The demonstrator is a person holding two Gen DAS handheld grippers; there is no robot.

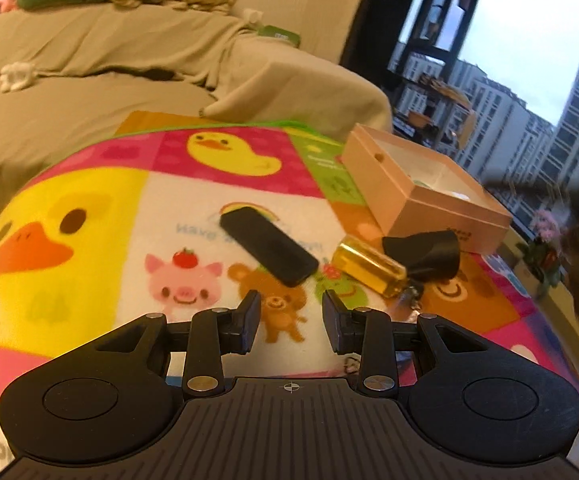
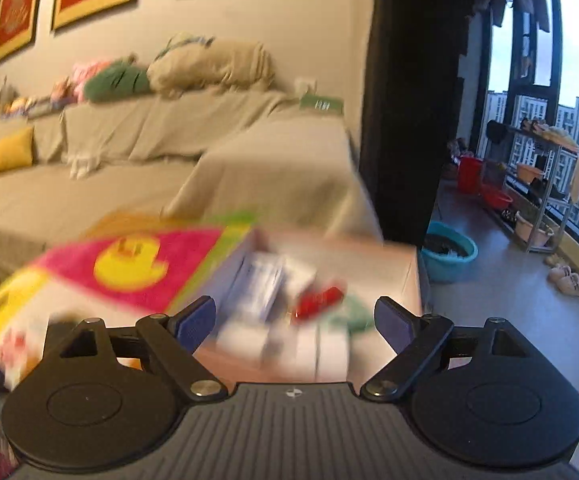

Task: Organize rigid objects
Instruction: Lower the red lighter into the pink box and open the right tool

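Note:
In the left wrist view a flat black rectangular object (image 1: pixel 267 245) lies on a colourful cartoon mat (image 1: pixel 109 216). To its right lie a yellow clear bottle (image 1: pixel 369 266) and a black wedge-shaped object (image 1: pixel 425 254). A tan open box (image 1: pixel 413 188) stands behind them. My left gripper (image 1: pixel 291 312) is open and empty, just short of the black rectangle. In the blurred right wrist view my right gripper (image 2: pixel 293 318) is wide open and empty above the box (image 2: pixel 369 264), which holds a white-blue item (image 2: pixel 261 284) and a red item (image 2: pixel 319 300).
A beige covered sofa (image 1: pixel 129 52) with cushions stands behind the mat. A dark pillar (image 2: pixel 405 100) and a balcony with a rack (image 2: pixel 537 176), red buckets and a blue basin (image 2: pixel 449 254) lie to the right.

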